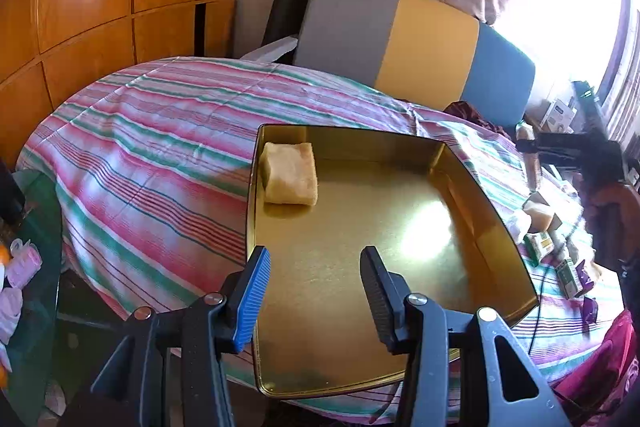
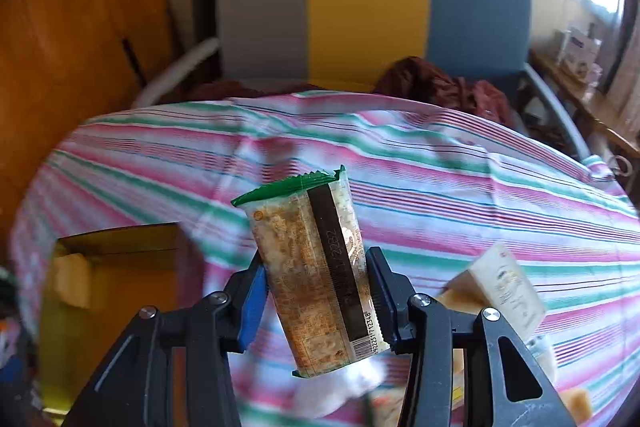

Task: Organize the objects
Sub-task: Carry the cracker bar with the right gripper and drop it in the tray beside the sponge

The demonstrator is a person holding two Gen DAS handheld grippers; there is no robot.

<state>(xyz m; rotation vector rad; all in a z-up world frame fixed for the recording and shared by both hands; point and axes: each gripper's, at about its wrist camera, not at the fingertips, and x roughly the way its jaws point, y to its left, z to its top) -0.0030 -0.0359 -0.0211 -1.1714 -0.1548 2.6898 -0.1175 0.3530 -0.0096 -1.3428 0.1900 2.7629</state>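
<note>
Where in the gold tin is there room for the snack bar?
Most of the gold tin floor is bare: only a yellow sponge block sits in its far left corner. The striped cloth left of the tin is free too. To the right it is crowded with small packets.

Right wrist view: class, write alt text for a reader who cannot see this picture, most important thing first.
The right gripper holds a clear snack packet with green sealed ends above a striped cloth. A gold tin sits at lower left, more wrapped packets lie at lower right, and a grey, yellow and blue headboard stands behind.
</note>
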